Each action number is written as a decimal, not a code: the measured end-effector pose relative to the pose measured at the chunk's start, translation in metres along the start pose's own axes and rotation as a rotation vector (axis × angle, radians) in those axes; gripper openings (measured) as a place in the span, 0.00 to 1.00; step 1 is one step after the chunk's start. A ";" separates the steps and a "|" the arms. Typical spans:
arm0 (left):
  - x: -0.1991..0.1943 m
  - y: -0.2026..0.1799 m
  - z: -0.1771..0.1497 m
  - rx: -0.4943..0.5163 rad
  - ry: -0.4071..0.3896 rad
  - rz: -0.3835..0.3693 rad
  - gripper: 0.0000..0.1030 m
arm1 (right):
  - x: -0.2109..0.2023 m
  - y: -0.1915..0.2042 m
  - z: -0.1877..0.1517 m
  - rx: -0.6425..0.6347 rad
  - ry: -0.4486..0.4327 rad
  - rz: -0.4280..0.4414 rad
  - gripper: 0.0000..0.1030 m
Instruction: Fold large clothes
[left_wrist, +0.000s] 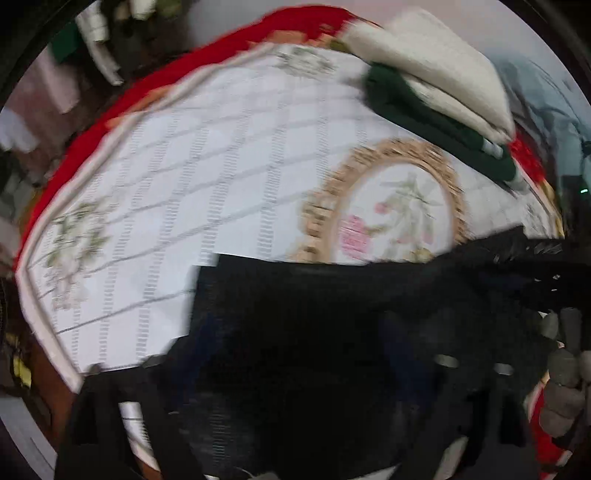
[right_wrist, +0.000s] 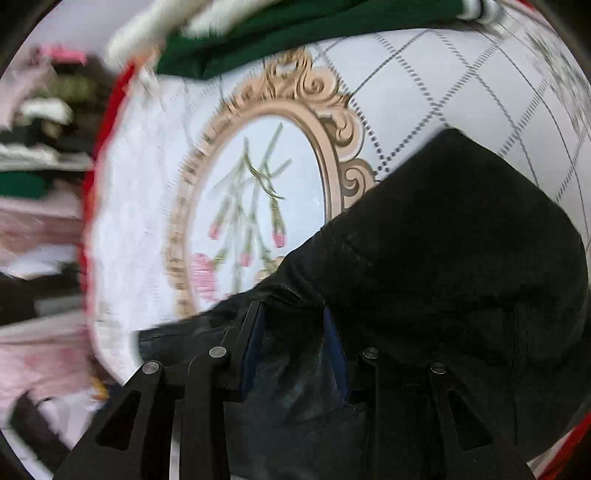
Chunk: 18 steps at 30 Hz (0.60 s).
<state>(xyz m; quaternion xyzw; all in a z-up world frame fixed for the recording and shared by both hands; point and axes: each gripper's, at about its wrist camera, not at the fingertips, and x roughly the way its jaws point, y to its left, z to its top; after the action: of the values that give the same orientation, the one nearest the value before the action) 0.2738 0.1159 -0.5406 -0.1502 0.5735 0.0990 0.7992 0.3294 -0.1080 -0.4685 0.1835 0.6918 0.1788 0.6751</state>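
Note:
A black garment lies on the white patterned tablecloth, covering its near side. In the blurred left wrist view my left gripper hangs over this garment, its dark jaws wide apart and gripping nothing that I can see. In the right wrist view the same black garment spreads to the right. A fold of it is bunched between the blue pads of my right gripper, which is shut on it. A gloved hand shows at the right edge of the left wrist view.
A stack of folded clothes, a cream one on a dark green one, sits at the far side of the cloth; the green garment also tops the right wrist view. A red border rims the table. More clothes are piled beyond the table's edge.

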 end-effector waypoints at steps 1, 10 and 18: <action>-0.001 -0.008 0.000 0.011 0.006 -0.015 0.96 | -0.013 -0.008 -0.004 0.011 -0.035 0.030 0.36; 0.023 -0.091 -0.005 0.068 0.076 -0.095 0.95 | -0.137 -0.146 -0.080 0.173 -0.254 -0.062 0.68; 0.080 -0.104 -0.009 0.093 0.162 -0.006 0.99 | -0.111 -0.269 -0.131 0.504 -0.232 0.149 0.68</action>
<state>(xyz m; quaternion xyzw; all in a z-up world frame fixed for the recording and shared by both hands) 0.3261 0.0140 -0.6057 -0.1219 0.6397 0.0574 0.7567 0.1977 -0.3968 -0.5021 0.4153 0.6171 0.0280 0.6678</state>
